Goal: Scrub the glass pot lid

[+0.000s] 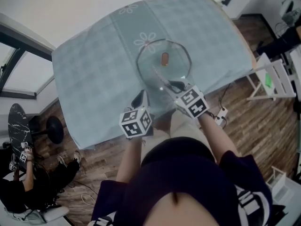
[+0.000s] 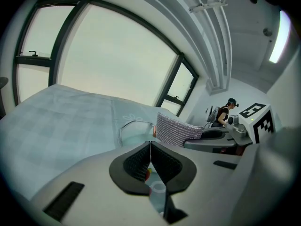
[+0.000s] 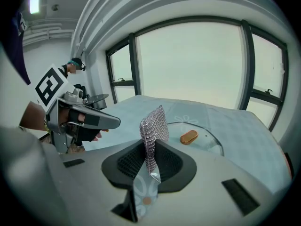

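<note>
My right gripper (image 3: 149, 161) is clamped on a silver mesh scrub pad (image 3: 154, 124), which stands upright on edge between the pads with most of it sticking out past the tips. My left gripper (image 2: 150, 161) has its jaws pressed together with nothing between them. The glass pot lid (image 3: 207, 142) lies flat on the pale checked tablecloth (image 1: 94, 79), dome up, with its brown knob (image 3: 189, 137) at the centre. From the right gripper view it sits just ahead of the pad and a little to the right, lower than the pad's free edge. I judge the mesh is held above the glass and not on it, though I cannot be sure of that gap. In the head view the right tips hang over the lid's near rim, and the left tips sit just beside that rim on its left. I cannot tell whether they touch it. To scrub well, I would tip the right gripper down so the pad's broad face meets the glass, not its thin edge. I would then work in short strokes around the knob. The lid looks likely to slide on the cloth, so I would brace the closed left jaws against the rim first and keep the pressure moderate.
</note>
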Action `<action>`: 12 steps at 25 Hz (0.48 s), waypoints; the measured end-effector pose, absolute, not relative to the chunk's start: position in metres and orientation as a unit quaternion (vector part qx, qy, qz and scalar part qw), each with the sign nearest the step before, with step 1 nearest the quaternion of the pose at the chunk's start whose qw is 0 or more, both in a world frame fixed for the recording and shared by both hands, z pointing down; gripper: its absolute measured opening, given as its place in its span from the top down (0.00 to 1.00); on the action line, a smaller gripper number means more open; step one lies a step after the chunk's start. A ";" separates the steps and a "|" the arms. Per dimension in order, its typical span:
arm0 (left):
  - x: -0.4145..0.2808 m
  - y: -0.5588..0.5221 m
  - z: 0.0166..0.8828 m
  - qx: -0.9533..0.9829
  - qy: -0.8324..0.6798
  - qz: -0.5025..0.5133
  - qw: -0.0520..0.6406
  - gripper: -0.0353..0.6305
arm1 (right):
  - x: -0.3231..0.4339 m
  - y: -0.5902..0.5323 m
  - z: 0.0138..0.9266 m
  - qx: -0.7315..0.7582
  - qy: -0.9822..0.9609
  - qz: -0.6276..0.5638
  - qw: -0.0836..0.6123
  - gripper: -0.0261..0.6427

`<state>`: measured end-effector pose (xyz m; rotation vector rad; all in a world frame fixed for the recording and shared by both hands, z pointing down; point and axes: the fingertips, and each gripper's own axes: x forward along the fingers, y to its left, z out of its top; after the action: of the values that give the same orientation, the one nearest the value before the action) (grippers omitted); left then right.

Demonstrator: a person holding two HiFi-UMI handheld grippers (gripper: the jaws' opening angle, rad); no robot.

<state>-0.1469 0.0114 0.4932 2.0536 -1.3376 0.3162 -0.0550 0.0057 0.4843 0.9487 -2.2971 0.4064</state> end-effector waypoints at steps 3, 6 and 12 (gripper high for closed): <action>-0.130 0.002 0.493 0.784 -0.515 0.123 0.325 0.94 | -0.037 -0.008 0.475 0.357 -0.873 0.147 0.297 0.85; -0.113 -0.010 0.494 0.778 -0.523 0.120 0.328 0.94 | -0.017 -0.023 0.467 0.356 -0.877 0.140 0.290 0.85; -0.074 -0.030 0.493 0.775 -0.529 0.119 0.325 0.94 | 0.021 -0.046 0.461 0.346 -0.885 0.134 0.282 0.85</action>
<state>-0.0735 -0.0299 0.4929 2.0329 -1.3865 0.3113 0.0211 -0.0456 0.4615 0.9278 -2.3702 0.3601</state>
